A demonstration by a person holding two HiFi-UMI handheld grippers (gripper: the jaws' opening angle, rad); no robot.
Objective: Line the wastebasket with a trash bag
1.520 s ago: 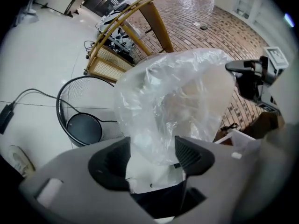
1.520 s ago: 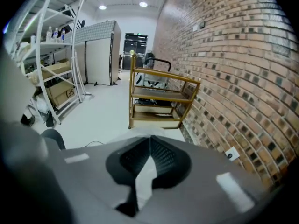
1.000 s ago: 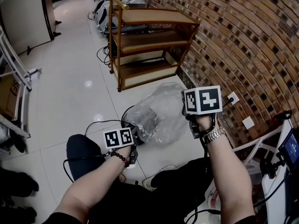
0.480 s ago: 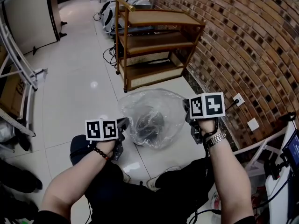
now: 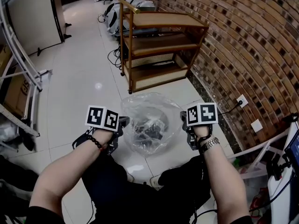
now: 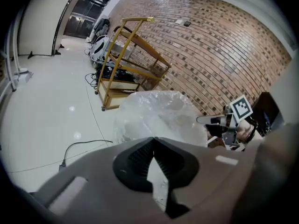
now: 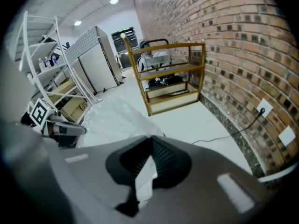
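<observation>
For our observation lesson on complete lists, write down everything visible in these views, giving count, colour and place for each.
trash bag: one, clear, held between the two grippers
shelf cart: one, wooden, three tiers, by the wall
brick wall: one, brown, right
wall plates: two, white, low on the wall
cables: several, black, on the floor beside the cart
metal rack: one, white, far left
cardboard box: one, brown, at the rack
left hand-held gripper: one, grey, shut on the bag's film
right hand-held gripper: one, grey, shut on the bag's film
forearms: two, bare, bottom of the head view
</observation>
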